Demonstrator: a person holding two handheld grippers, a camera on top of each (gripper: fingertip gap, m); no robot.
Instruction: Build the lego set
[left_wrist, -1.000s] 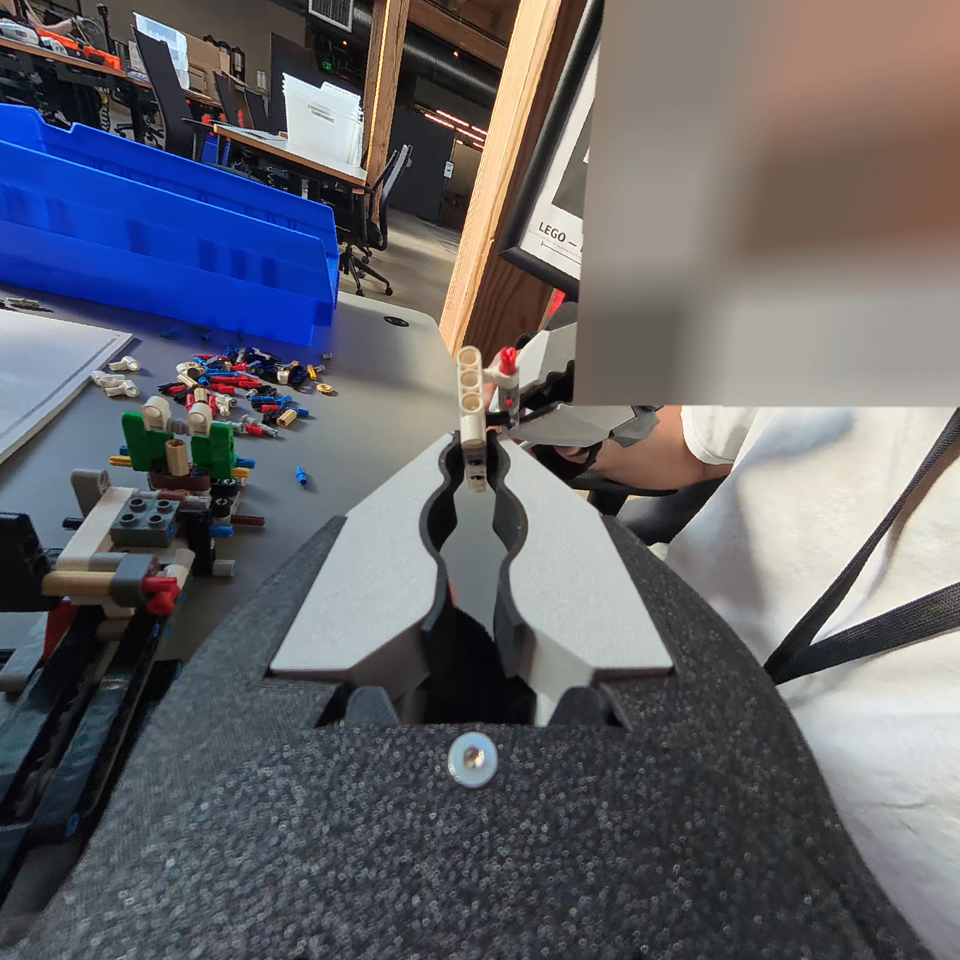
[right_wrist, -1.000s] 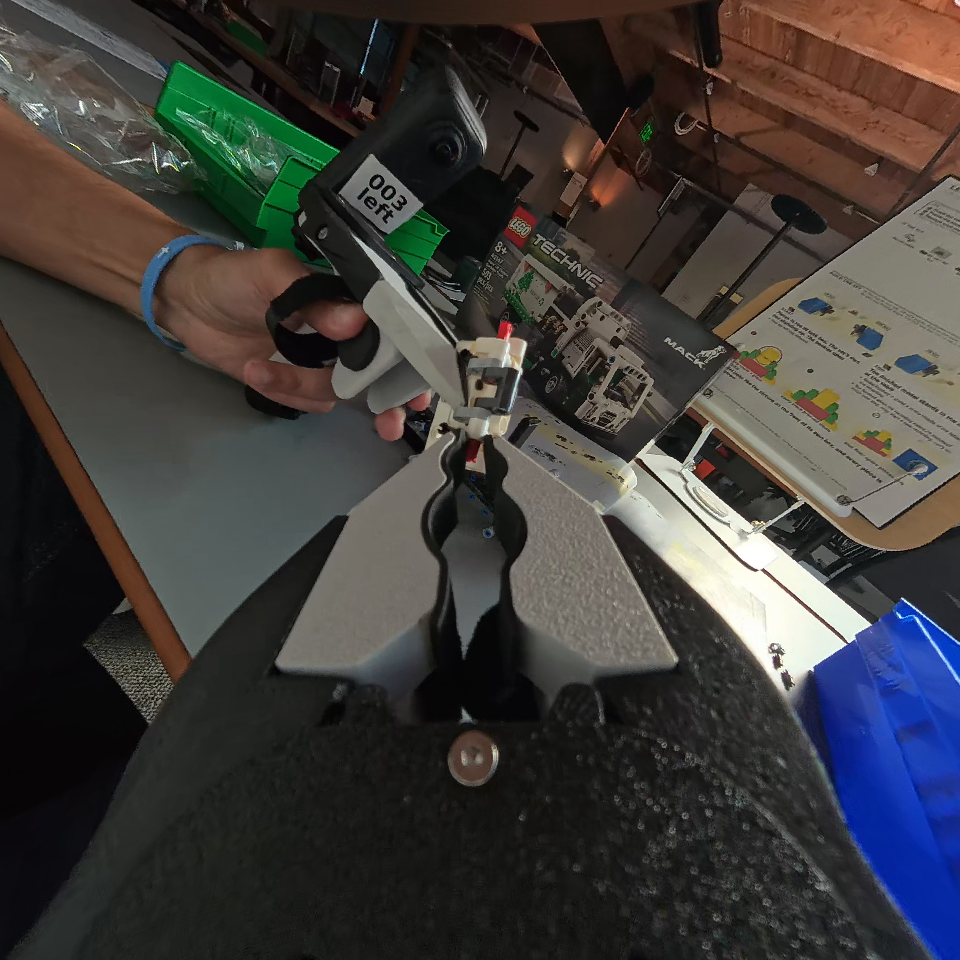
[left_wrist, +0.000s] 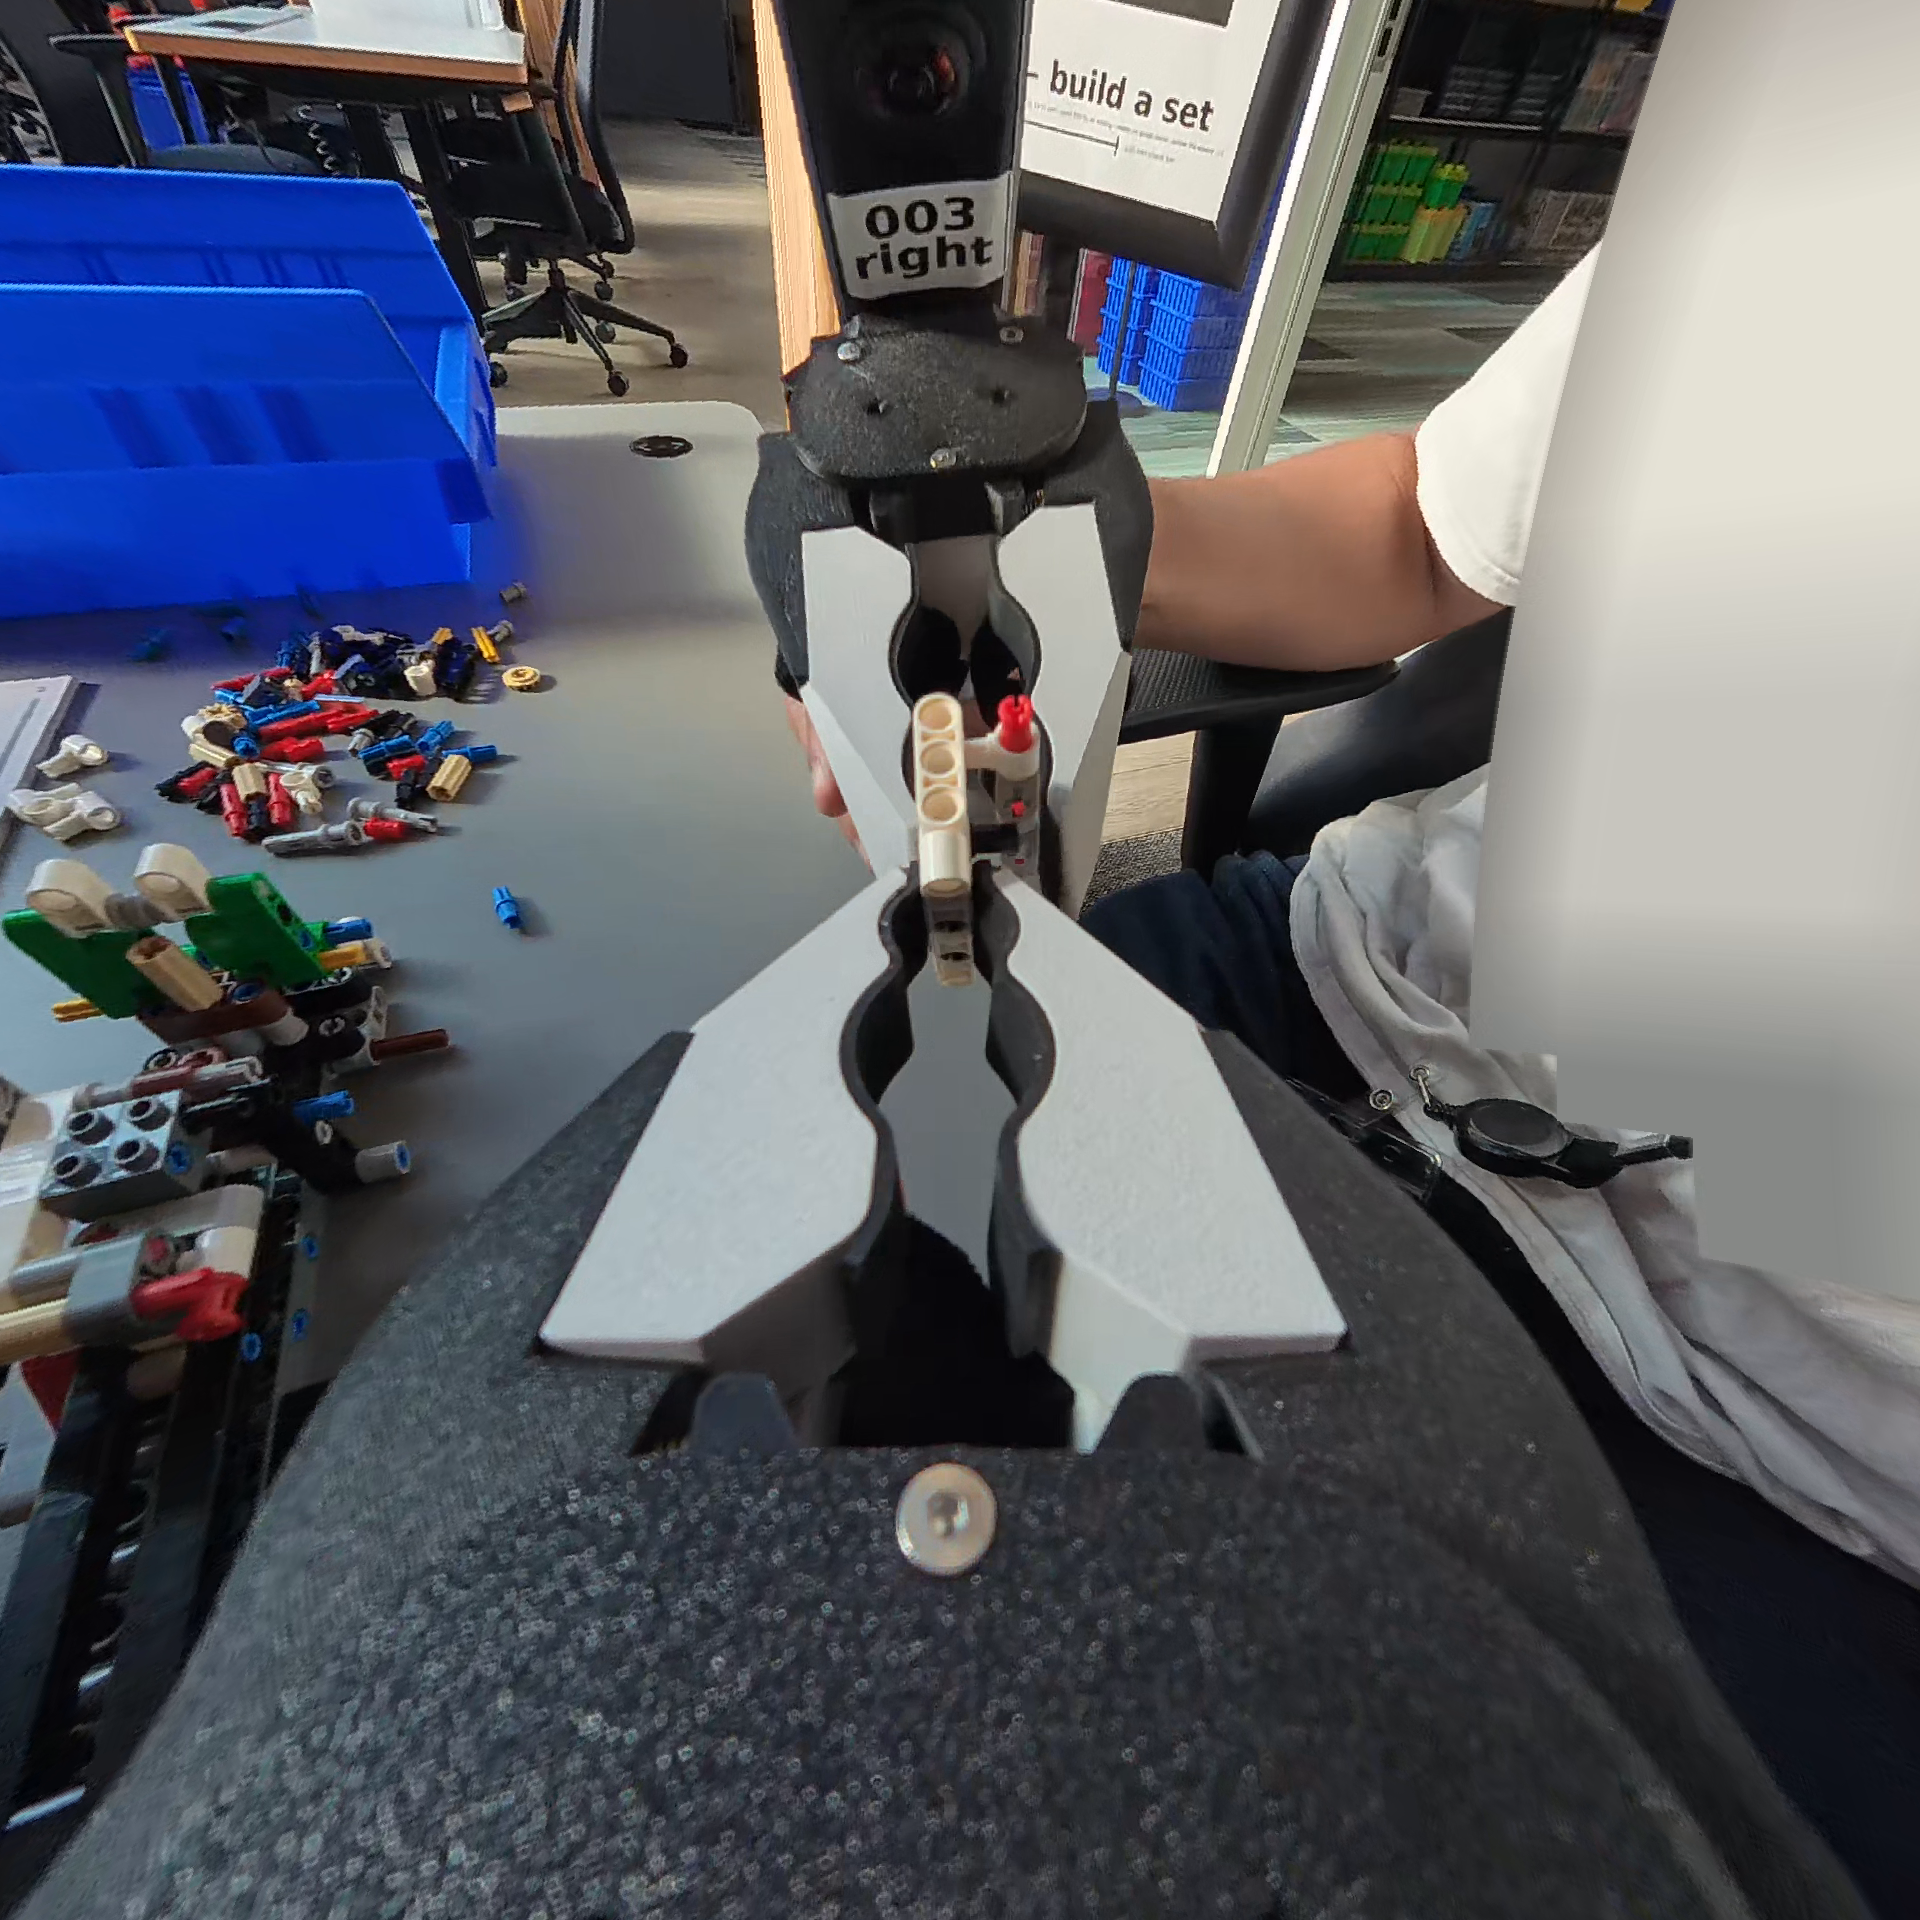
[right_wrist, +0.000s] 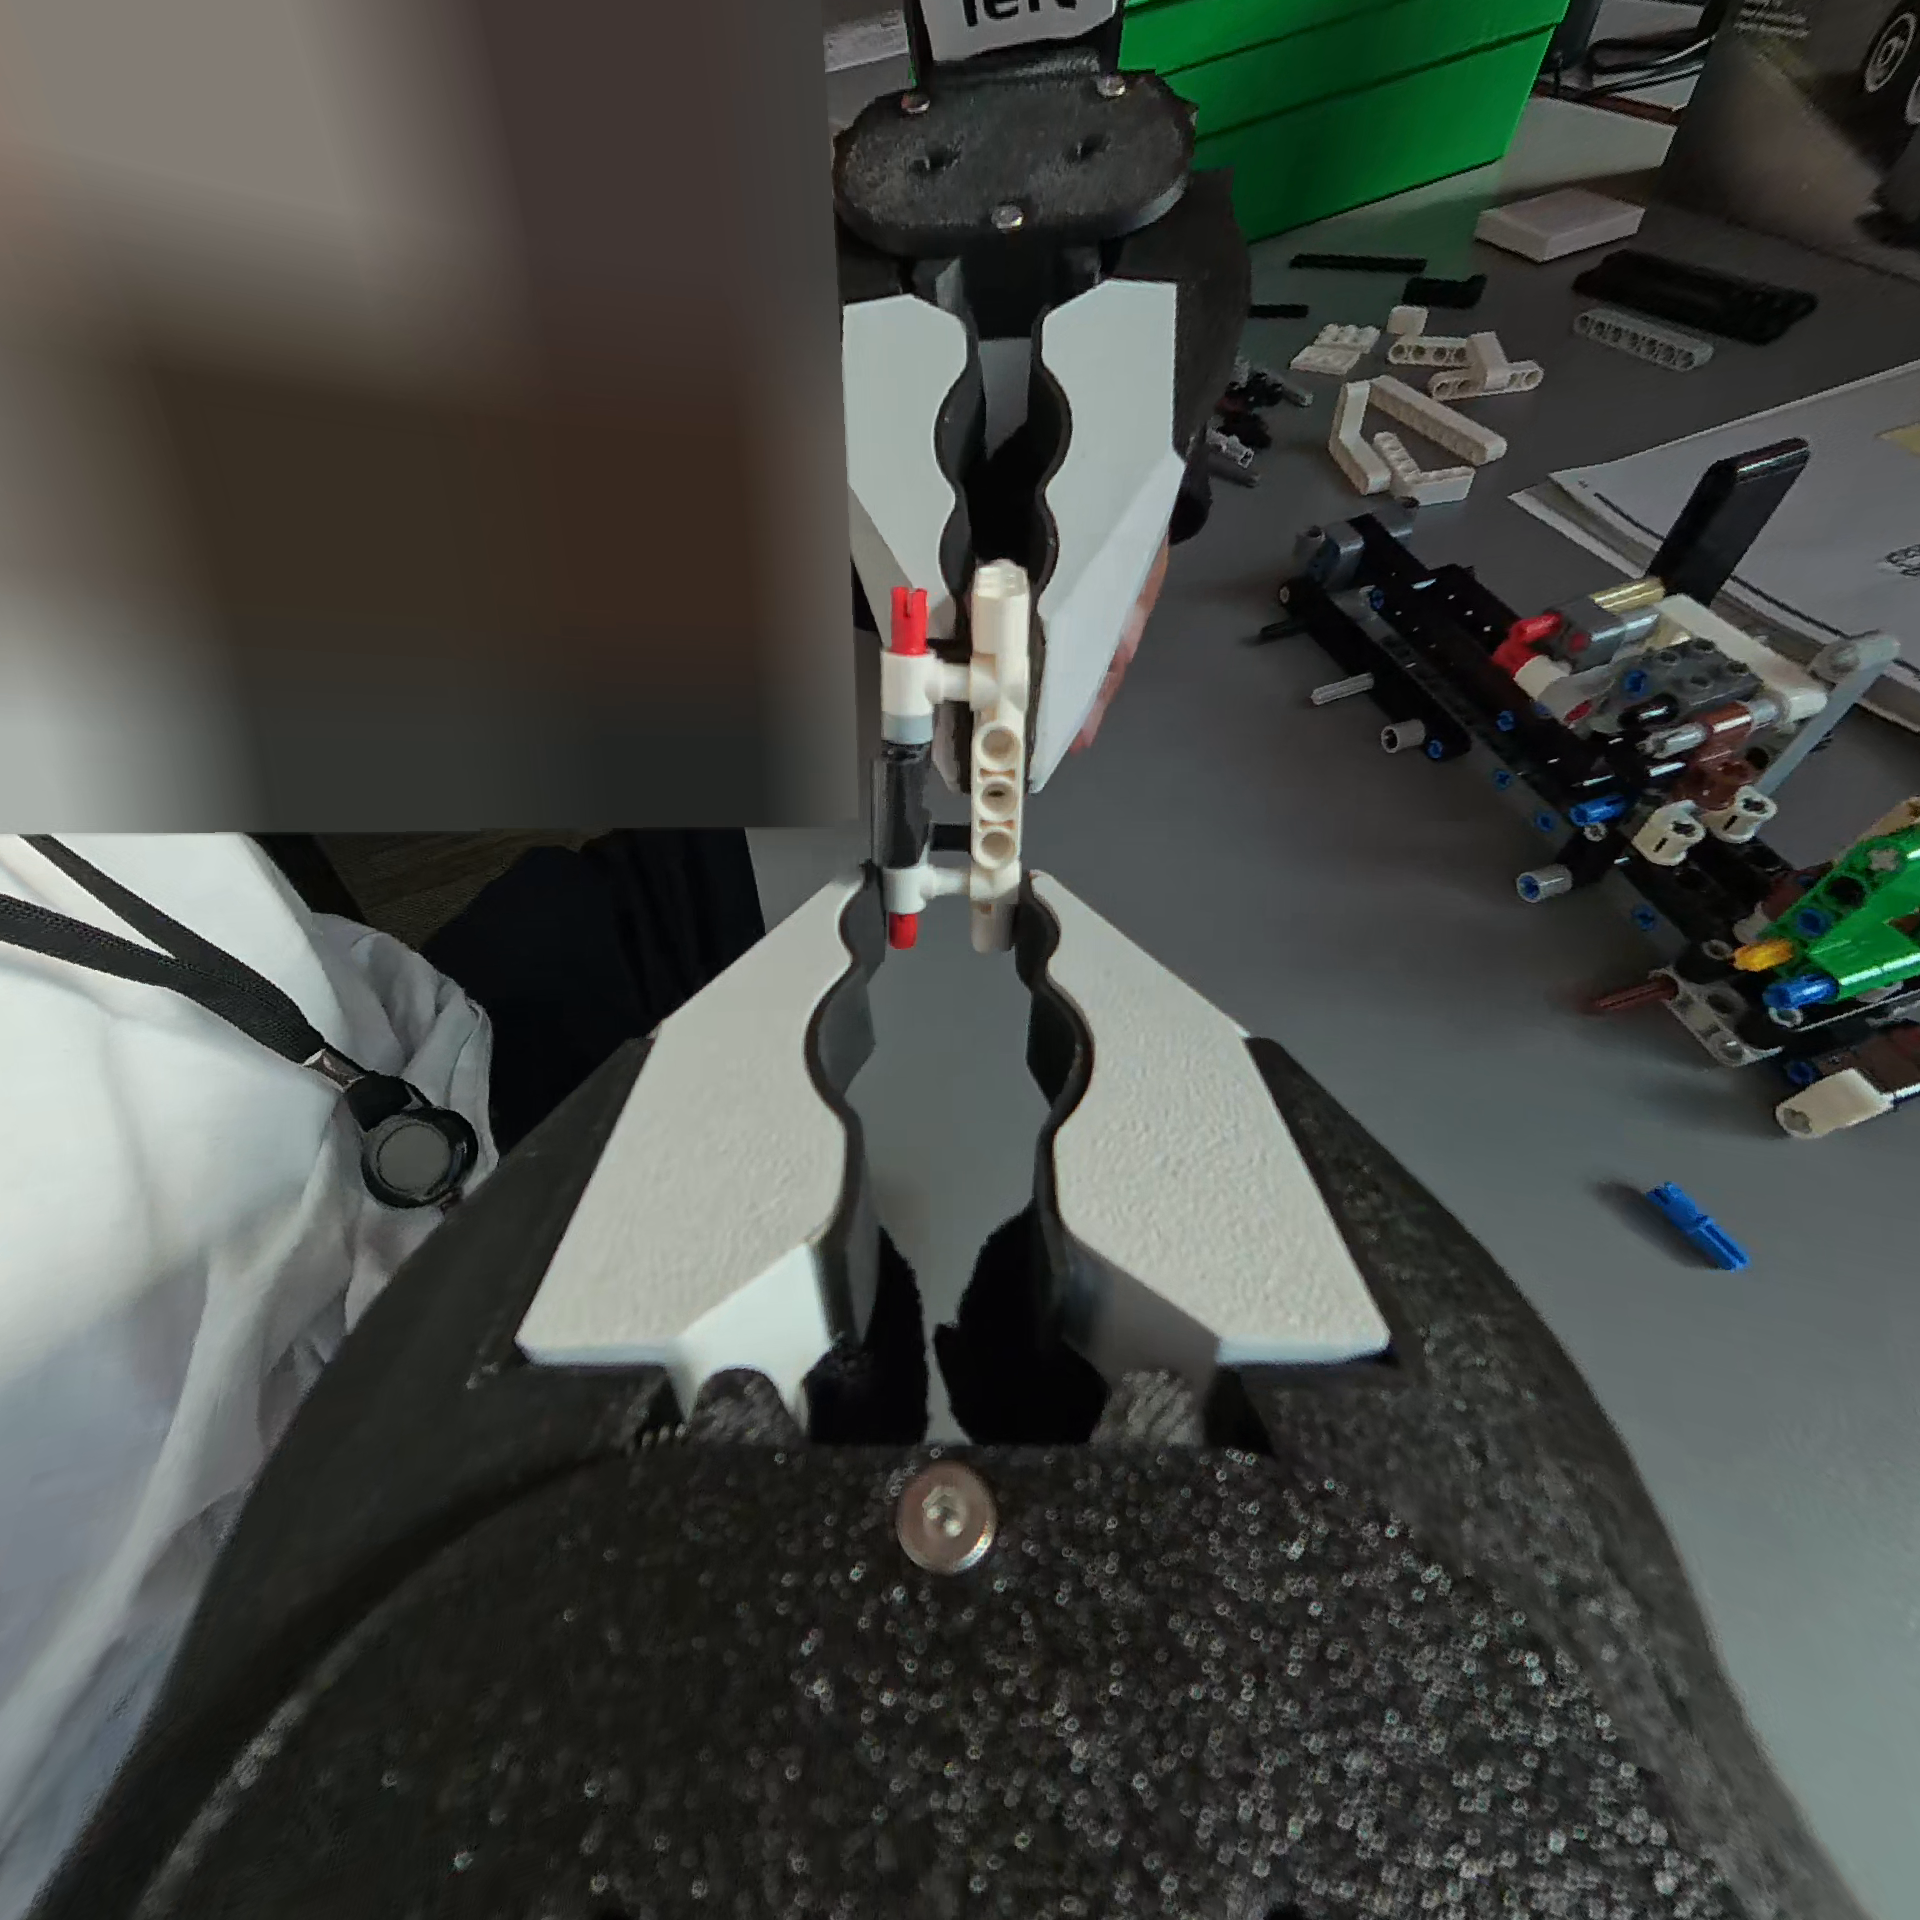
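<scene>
Left wrist view: the left gripper (left_wrist: 951, 914) is clamped on the lower end of a small white brick assembly (left_wrist: 943, 805), a holed beam with a red pin (left_wrist: 1015, 717) on a side arm, held upright above the near edge of the grey table (left_wrist: 623, 831). The right gripper (left_wrist: 1023, 831) faces it from the far side, its fingers flanking the assembly's side parts. To the left lie a heap of loose bricks (left_wrist: 332, 727), a part-built model (left_wrist: 166, 1049) and blue bins (left_wrist: 239, 395).

Right wrist view: the right gripper (right_wrist: 951, 914) is closed on the near end of the white brick assembly (right_wrist: 997, 758), one finger against the red-tipped side column, the other against the beam. The left gripper (right_wrist: 1003, 623) grips the beam's far end. A blue pin (right_wrist: 1694, 1226) lies on the table to the right, near the part-built model (right_wrist: 1662, 707); a green bin (right_wrist: 1351, 94) stands far off.
</scene>
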